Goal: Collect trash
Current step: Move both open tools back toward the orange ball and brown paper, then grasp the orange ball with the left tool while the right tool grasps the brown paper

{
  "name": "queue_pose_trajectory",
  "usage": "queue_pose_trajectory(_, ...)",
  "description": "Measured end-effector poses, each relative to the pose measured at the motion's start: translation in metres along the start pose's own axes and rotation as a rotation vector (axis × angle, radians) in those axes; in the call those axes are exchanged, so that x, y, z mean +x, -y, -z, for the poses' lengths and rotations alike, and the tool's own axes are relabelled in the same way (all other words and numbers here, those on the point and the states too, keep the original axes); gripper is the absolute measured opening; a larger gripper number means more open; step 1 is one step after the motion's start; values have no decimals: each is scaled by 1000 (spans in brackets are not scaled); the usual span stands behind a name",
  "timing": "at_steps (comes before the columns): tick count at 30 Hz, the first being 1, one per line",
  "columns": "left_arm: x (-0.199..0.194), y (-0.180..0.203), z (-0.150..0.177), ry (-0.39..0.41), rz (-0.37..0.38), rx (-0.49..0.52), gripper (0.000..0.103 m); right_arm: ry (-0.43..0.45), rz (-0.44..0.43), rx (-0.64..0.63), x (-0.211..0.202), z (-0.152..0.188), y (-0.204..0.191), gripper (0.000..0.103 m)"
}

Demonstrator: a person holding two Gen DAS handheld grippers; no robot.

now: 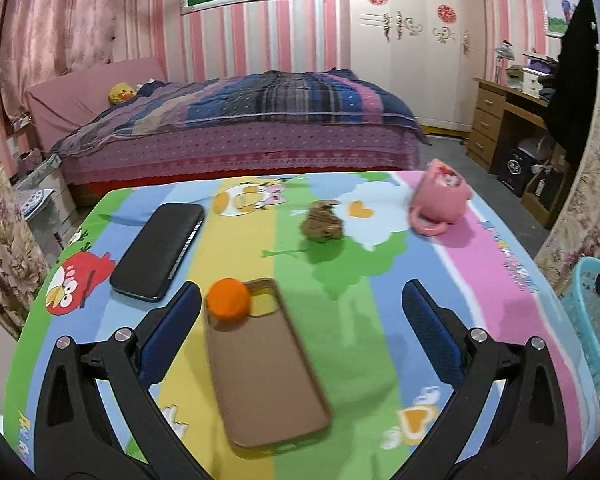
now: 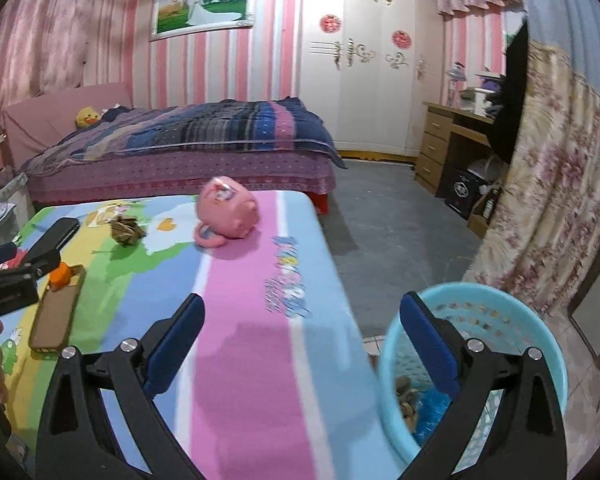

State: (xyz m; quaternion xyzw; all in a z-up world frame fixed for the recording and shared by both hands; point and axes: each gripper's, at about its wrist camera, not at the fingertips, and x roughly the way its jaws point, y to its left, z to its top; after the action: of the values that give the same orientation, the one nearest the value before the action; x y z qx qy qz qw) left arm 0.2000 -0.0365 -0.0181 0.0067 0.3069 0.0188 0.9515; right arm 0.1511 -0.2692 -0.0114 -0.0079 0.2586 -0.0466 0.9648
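The left gripper [image 1: 302,308] stood with its jaws spread wide and nothing between them, low over the cartoon-print table [image 1: 480,280]. The nearest piece of trash, an orange scrap [image 1: 227,298], sat just inside the left finger at about eleven o'clock from the gap's centre, resting on the top end of a brown phone case [image 1: 268,368] whose long axis ran from eleven to five o'clock through the gap. A crumpled brown wad [image 1: 323,223] lay farther ahead at twelve o'clock, well apart from the fingers. The left gripper was judged the nearer one for both.

A black phone [image 1: 158,252] lay at ten o'clock, and a tipped pink mug [image 1: 440,204] at one o'clock; neither blocked the way, though the case beneath the scrap could be caught with it.

The right gripper [image 2: 302,328] was likewise open and empty, straddling the table's right edge beside the blue basket [image 2: 540,344], which already held some brownish scraps.
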Motion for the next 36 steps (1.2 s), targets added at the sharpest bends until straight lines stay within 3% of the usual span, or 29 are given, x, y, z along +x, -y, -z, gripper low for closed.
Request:
queue_pose_trajectory(8,15,-35,-6,-17,-10,-69,97,18,-45,-51,21,-36,-43,96)
queue_pose_trajectory(13,24,-50,-3,-34,-46,-63,97,5,-70,-31,37,-18,-56,96)
queue_pose_trajectory(15,30,-58,0,-46,-49,-68,97,-41,-87,-2,53,-9,-58,96)
queue_pose_trajectory(19,47,-69,7,-87,-63,-83,97,-47,-78,-41,63,-4,-66,96)
queue_pose_trajectory(29,70,-88,26,-181,-48,-141,97,-85,-63,-65,76,10,-69,96)
queue_pose_trajectory(36,76,-82,30,-206,-35,-112,97,-92,-66,-65,79,14,-67,96)
